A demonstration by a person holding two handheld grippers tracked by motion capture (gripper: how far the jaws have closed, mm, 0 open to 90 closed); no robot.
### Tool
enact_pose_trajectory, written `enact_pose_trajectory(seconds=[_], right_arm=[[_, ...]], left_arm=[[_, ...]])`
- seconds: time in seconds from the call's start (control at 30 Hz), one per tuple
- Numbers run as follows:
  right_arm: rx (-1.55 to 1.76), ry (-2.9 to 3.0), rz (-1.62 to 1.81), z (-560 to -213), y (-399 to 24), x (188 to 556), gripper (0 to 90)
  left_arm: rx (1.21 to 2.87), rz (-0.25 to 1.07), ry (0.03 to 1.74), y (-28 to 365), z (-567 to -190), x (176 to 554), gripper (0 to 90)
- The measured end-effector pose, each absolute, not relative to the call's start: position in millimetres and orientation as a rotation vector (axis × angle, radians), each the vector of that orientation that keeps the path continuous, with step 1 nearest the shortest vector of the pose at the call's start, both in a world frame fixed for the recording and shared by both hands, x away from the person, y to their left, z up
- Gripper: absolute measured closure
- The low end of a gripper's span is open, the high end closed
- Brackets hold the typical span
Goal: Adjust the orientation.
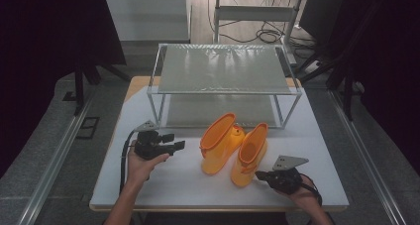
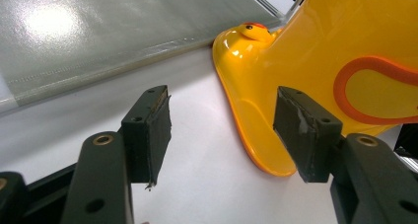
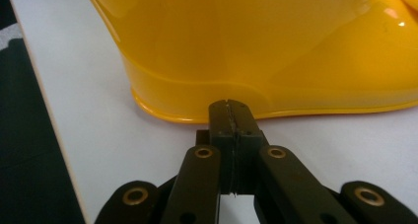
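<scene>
Left tool (image 1: 173,141) wide open and empty beside left boot (image 1: 218,143); right tool (image 1: 261,175) closed on nothing, tip at heel of right boot (image 1: 250,154).

Could tip or shove a boot if nudged by closed jaws; both boots upright mid-surface (image 1: 163,185), touching. Metal shelf rack (image 1: 225,69) just behind, crowding the far side; dark curtains around.

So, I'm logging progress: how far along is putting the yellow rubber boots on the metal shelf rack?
Nothing looks done: both yellow rubber boots stand on the white table, and the metal shelf rack holds nothing. In hand: the open left gripper faces one boot; the shut right gripper grips nothing. Left: grasping and shelving both.
</scene>
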State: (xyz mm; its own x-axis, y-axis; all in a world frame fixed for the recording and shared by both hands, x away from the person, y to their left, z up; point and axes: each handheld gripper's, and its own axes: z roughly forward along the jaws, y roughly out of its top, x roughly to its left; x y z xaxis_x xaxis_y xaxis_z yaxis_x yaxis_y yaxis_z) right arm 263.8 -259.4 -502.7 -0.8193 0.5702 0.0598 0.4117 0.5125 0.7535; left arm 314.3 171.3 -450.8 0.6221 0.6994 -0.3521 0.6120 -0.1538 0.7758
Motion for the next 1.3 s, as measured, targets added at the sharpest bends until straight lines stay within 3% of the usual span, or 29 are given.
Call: enact_pose_trajectory(seconds=[1.03, 1.17, 1.3], right_arm=[[0.779, 2.577, 1.218, -506, -230, 276, 89.8], [0.785, 2.575, 1.22, -505, -234, 275, 89.8], [0.959, 2.443, 1.214, -496, -265, 288, 89.9]], left_arm=[[1.841, 0.08, 1.058, 171, -453, 316, 39.3], [1.84, 0.079, 1.058, 171, -453, 316, 39.3], [1.838, 0.08, 1.06, 172, -453, 316, 39.2]])
